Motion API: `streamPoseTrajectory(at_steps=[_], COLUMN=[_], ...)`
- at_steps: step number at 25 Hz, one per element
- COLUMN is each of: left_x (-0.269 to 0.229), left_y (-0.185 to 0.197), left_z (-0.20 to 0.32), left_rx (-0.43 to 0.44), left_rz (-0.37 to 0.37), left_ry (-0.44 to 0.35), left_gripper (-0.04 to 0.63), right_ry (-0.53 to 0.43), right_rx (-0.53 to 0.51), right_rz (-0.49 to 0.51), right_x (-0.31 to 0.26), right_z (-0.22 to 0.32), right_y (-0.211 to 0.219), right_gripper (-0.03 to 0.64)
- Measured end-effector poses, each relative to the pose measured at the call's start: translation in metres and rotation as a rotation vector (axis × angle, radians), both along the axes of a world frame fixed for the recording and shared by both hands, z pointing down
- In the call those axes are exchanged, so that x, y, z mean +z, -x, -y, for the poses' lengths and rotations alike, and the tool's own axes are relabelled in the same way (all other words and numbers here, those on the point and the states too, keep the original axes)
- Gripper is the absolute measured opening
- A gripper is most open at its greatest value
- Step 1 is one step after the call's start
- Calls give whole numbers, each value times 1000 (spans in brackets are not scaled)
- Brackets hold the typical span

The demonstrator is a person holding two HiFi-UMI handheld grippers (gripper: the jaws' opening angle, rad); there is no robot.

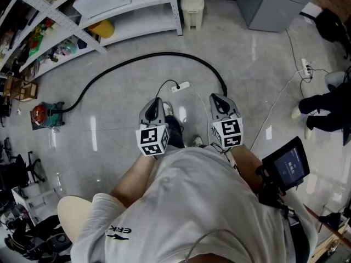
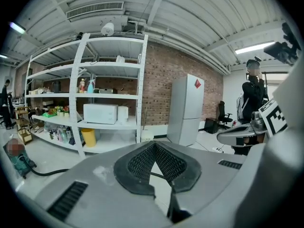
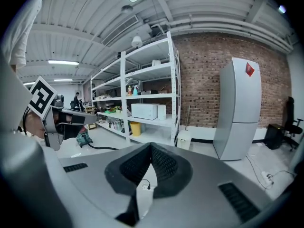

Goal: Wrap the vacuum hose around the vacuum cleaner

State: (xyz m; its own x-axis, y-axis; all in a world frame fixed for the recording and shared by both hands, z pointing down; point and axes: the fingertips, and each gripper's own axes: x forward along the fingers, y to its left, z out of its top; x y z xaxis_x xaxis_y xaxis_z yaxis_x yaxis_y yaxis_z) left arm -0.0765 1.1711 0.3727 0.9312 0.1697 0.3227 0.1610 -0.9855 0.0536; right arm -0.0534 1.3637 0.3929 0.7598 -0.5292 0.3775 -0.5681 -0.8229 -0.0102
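Your left gripper [image 1: 156, 99] had its jaws pressed together with nothing between them. Your right gripper [image 1: 215, 96] was the same, and you held the two side by side in front of you. The black vacuum hose [image 1: 148, 58] lay in a wide arc on the floor. One end was near the right gripper; the other ran to the vacuum cleaner [image 1: 46, 115], well off to your left below the shelving [image 1: 142, 23].

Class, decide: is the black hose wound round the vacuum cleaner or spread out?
Spread out: the black hose arcs across the floor from the green vacuum cleaner, no turn round it.
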Motion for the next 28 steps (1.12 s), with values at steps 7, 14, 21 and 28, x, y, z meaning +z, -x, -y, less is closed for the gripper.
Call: streamPoseTrajectory(at_steps=[7, 14, 21, 28], left_x=[20, 43, 70, 94], left_y=[-97, -188, -280, -337], left_z=[29, 77, 122, 135], left_rx=[26, 83, 168, 188], left_rz=[22, 93, 162, 200], left_ry=[15, 7, -8, 7], left_gripper=[3, 3, 3, 3], right_ry=[45, 89, 138, 171], right_rx=[13, 69, 113, 134], right_rz=[23, 72, 122, 159], right_x=[15, 25, 40, 65], right_z=[21, 50, 92, 104], right_y=[-82, -160, -234, -286], right_gripper=[0, 0, 0, 0])
